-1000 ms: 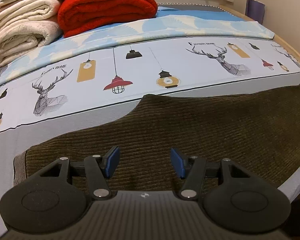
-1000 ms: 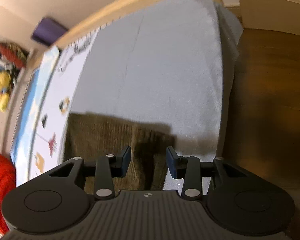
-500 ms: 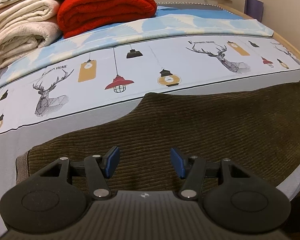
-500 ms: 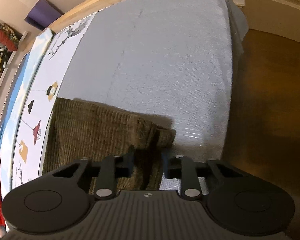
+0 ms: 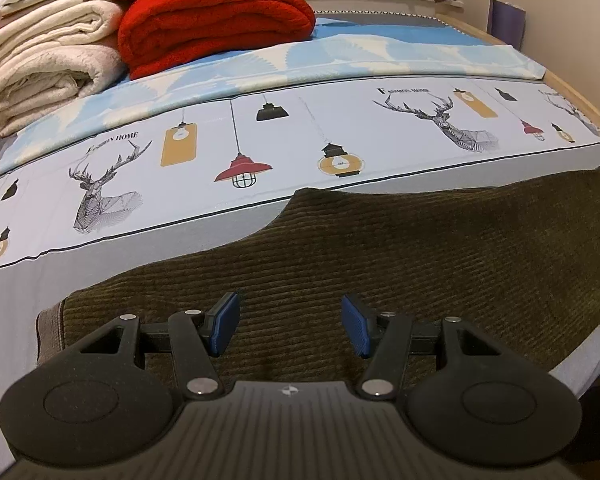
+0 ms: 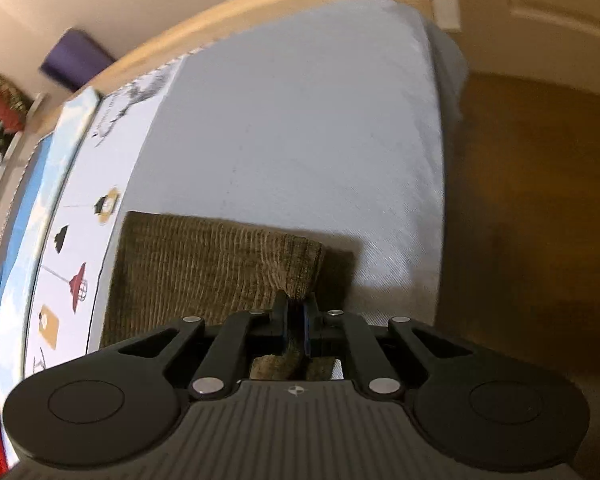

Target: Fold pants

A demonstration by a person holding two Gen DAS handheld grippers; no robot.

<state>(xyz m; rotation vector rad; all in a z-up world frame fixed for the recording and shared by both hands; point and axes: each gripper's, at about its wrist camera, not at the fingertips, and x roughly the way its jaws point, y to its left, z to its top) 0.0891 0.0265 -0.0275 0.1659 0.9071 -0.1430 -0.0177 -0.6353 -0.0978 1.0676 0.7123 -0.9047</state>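
Dark olive corduroy pants [image 5: 400, 256] lie flat across the near part of the bed, waistband at the left. My left gripper [image 5: 290, 326] is open and empty, hovering just above the pants near the waistband end. In the right wrist view the pants' leg end [image 6: 204, 264] lies near the bed's edge. My right gripper [image 6: 295, 322] is shut on the near corner of that leg end, and the pinched cloth is bunched up between the pads.
The bed [image 5: 260, 148] has a printed cover with deer and lamps. Folded white blankets [image 5: 48, 60] and a red blanket [image 5: 216, 20] are stacked at the far left. The bed's right edge [image 6: 436, 160] drops to a wooden floor [image 6: 532, 220].
My right gripper has moved onto the leg end's corner and closed on it, lifting the cloth slightly. The left gripper stays open, nearly still.
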